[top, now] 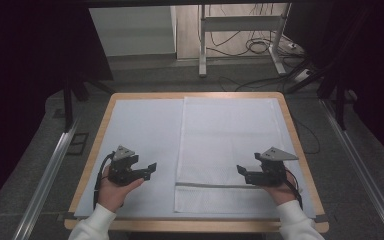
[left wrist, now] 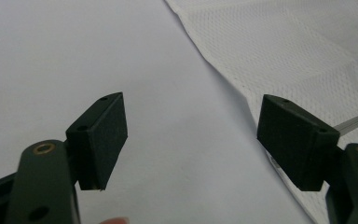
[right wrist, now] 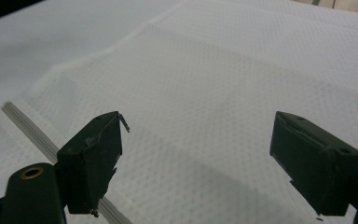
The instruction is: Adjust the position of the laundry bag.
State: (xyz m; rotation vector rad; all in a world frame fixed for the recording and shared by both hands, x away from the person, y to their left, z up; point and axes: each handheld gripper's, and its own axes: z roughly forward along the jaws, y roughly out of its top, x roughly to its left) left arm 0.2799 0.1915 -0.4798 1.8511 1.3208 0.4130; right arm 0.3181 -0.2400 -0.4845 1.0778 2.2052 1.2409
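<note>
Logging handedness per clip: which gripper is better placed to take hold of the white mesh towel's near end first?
Right, probably. The right gripper hangs open over the white mesh towel, close to its grey stripe. The left gripper, also open, is over the bare white sheet beside the towel's edge.

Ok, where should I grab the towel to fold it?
Probably the two near corners of the towel, one per hand-held gripper, coming from the near edge. It lies flat and lengthwise, and the grey stripe marks that end, nearest both open grippers.

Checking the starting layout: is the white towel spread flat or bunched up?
Spread flat: the towel lies smooth on the table, faint fold creases, nothing holding it.
</note>
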